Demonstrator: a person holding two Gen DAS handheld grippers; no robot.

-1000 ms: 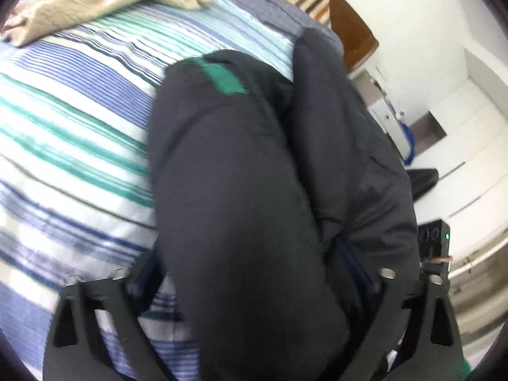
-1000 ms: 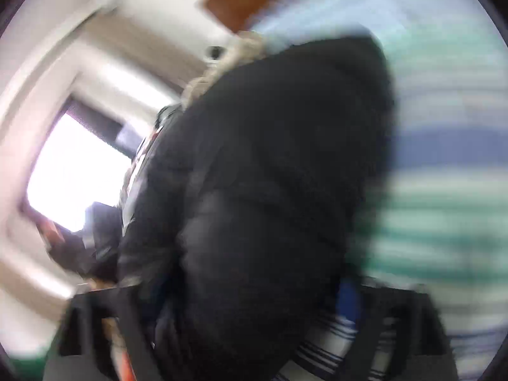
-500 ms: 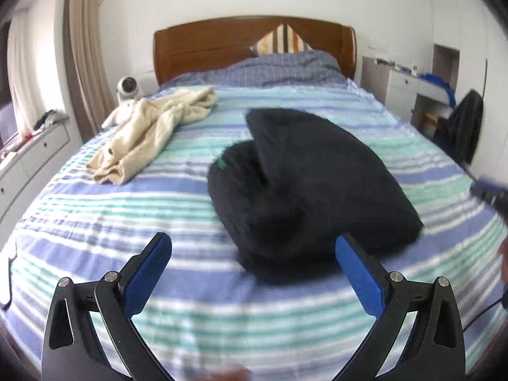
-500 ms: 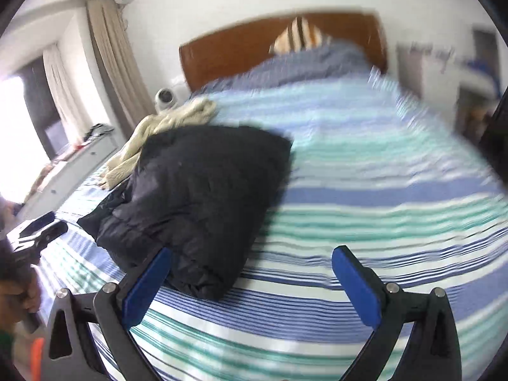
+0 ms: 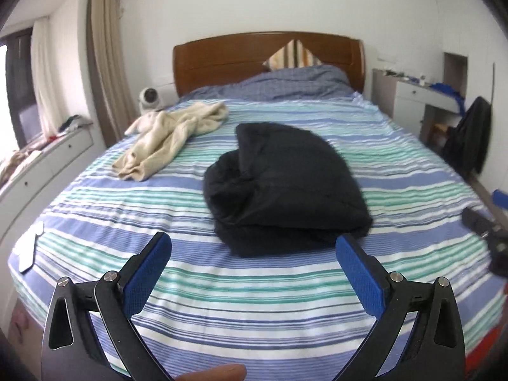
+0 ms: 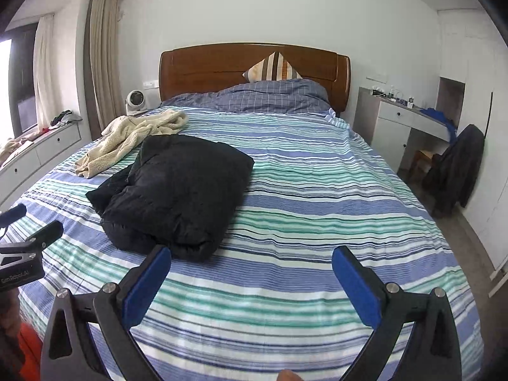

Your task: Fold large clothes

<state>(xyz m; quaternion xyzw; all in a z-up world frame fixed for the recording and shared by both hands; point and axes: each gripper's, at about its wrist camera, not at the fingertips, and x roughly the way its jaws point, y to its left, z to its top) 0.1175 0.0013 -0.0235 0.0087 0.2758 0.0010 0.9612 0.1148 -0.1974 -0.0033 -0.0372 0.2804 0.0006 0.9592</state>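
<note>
Both grippers, left gripper (image 5: 253, 255) and right gripper (image 6: 251, 271), hang wide and empty above the bed (image 6: 317, 190); the folded black jacket (image 5: 285, 187) lies mid-bed, a cream garment (image 5: 171, 133) at its ten o'clock; puffy, soft, light, probably slippery; pinch doubled edges.

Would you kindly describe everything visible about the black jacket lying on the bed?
The black jacket is a dark, puffy, matte garment, seemingly padded, folded into a thick, roughly rectangular bundle. An upper layer lies over a lower one that bulges out on the side toward the beige garment. It rests flat on the striped bedspread, around the middle of the bed, apart from the beige garment. Neither gripper touches it; both stand open in front of it.
</note>
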